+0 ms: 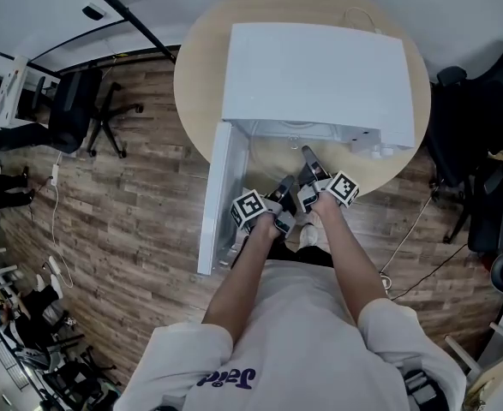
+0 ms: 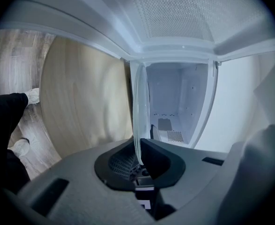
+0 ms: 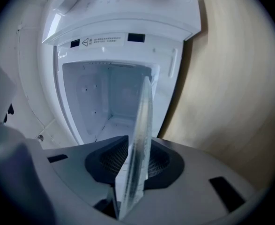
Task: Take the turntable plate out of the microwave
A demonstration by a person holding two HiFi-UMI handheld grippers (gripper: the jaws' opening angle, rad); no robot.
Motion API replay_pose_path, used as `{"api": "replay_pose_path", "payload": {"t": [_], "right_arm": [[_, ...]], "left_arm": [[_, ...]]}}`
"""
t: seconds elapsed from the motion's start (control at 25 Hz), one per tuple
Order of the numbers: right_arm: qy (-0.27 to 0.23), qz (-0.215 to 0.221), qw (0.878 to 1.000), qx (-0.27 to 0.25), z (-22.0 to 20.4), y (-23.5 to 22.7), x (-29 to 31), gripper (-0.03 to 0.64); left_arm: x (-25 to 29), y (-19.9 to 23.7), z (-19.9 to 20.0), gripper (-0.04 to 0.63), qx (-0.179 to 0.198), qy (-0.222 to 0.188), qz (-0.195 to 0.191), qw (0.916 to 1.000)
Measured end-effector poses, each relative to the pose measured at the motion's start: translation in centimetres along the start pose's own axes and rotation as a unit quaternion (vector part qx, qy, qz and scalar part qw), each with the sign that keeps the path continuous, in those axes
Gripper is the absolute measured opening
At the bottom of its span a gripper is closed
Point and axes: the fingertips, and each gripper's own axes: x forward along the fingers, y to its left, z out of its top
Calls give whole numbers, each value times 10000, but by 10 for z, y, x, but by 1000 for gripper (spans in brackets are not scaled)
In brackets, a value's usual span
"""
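The white microwave (image 1: 315, 75) stands on a round wooden table (image 1: 195, 75) with its door (image 1: 217, 195) swung open to the left. Both grippers are at its opening. The clear glass turntable plate (image 2: 139, 107) stands on edge outside the cavity (image 2: 174, 107), and my left gripper (image 2: 138, 161) is shut on its rim. In the right gripper view the same plate (image 3: 142, 135) runs tilted between the jaws of my right gripper (image 3: 132, 165), which stand a little apart around it. In the head view the left gripper (image 1: 284, 197) and right gripper (image 1: 309, 163) are close together; the plate is hard to see there.
The microwave fills most of the table top, leaving a strip of bare wood at its front. Wooden floor surrounds the table. An office chair (image 1: 84, 110) is at the far left, and more dark chairs (image 1: 474, 144) and cables are at the right.
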Motion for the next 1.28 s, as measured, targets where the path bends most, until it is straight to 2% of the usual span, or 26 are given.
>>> {"api": "replay_pose_path", "payload": {"t": [0.16, 0.36, 0.44, 0.72, 0.92, 1.04, 1.2, 1.28], "right_arm": [[4, -17, 9991, 434, -6, -4, -7, 37], [-26, -131, 9980, 617, -9, -7, -19, 32], [-57, -33, 9973, 730, -9, -3, -23, 32], [21, -150, 9990, 431, -1, 9, -53, 32], [131, -17, 9994, 324, 2, 21, -70, 32], [222, 87, 9995, 200, 3, 34, -76, 32], [372, -37, 9992, 104, 5, 47, -91, 32], [441, -39, 9989, 137, 5, 54, -98, 32]], "left_arm": [[-7, 8, -10, 43, 46, 69, 112, 9999], [-12, 7, -19, 41, 100, 175, 80, 9998], [-15, 5, -24, 43, 138, 239, 43, 9996], [-21, -7, -51, 43, 240, 352, -157, 9990], [-24, -12, -73, 43, 389, 495, -256, 9977], [-27, -20, -82, 43, 485, 529, -451, 9964], [-30, -37, -98, 46, 763, 673, -790, 9917], [-34, -46, -100, 58, 944, 560, -914, 9897]]}}
